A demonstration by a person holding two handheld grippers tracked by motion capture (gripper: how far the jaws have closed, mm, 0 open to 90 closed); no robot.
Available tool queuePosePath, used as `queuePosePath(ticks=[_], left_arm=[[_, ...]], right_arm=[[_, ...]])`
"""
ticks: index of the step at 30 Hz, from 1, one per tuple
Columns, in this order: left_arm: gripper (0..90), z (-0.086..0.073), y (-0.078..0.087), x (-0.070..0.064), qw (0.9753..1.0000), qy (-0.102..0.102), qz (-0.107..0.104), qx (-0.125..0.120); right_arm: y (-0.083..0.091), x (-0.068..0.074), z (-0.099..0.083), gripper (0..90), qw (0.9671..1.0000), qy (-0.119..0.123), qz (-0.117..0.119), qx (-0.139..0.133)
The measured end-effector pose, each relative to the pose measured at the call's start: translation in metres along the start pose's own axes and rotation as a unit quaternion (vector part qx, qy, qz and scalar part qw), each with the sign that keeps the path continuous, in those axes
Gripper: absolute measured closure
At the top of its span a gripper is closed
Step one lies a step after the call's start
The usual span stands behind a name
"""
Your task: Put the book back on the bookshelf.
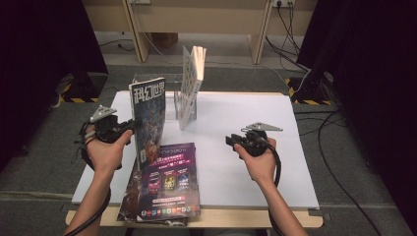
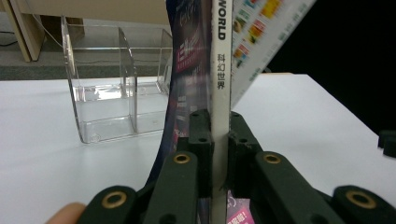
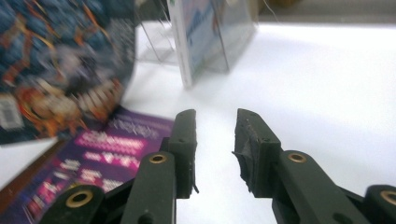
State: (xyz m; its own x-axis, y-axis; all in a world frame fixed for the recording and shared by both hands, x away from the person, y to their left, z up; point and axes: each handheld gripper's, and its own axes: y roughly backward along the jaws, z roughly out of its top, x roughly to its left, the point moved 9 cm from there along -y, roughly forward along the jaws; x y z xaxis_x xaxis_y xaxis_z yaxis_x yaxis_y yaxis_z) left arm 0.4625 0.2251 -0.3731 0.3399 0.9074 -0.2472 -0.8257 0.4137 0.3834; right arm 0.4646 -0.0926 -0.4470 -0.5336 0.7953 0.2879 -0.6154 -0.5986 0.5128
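Glossy paper magazine [image 1: 149,115] stood upright near the table's [image 1: 246,147] left side, your left gripper [image 2: 219,135] pinching it at the white spine, jaws pressed on either side. You had it between the flat stack of magazines [image 1: 164,182] and the clear acrylic holder [image 2: 112,98] behind, where another magazine [image 1: 189,86] already leaned. It looked light but floppy, and slick; the spine was the stiffest place to grip, pages would likely sag or slip if taken by the free edge. Your right gripper [image 3: 215,154] hovered over bare table, jaws spread, holding nothing.
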Motion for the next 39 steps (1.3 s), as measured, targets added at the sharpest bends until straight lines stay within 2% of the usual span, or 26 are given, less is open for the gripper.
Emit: queuePosePath(ticks=[8, 14, 22, 33, 39], left_arm=[[82.9, 0.01, 0.002, 0.006, 0.9999, -0.002, 0.004, -0.015], [82.9, 0.013, -0.001, 0.007, 0.9998, -0.004, 0.005, -0.021], [82.9, 0.028, -0.003, 0.003, 0.9993, -0.008, 0.001, -0.035], [82.8, 0.048, -0.016, 0.001, 0.9988, -0.01, 0.003, -0.048], [82.8, 0.052, -0.022, -0.001, 0.9985, -0.01, 0.005, -0.054]], right_arm=[[0.002, -0.02, -0.046, 65.9, 0.9992, -0.027, -0.012, 0.027], [0.003, -0.027, -0.067, 63.4, 0.9994, -0.014, -0.028, 0.016], [0.012, -0.035, -0.08, 63.1, 0.9989, -0.006, -0.044, 0.012], [0.034, -0.05, -0.094, 59.2, 0.9972, -0.014, -0.071, -0.016], [0.041, -0.057, -0.097, 59.0, 0.9954, -0.015, -0.09, -0.029]])
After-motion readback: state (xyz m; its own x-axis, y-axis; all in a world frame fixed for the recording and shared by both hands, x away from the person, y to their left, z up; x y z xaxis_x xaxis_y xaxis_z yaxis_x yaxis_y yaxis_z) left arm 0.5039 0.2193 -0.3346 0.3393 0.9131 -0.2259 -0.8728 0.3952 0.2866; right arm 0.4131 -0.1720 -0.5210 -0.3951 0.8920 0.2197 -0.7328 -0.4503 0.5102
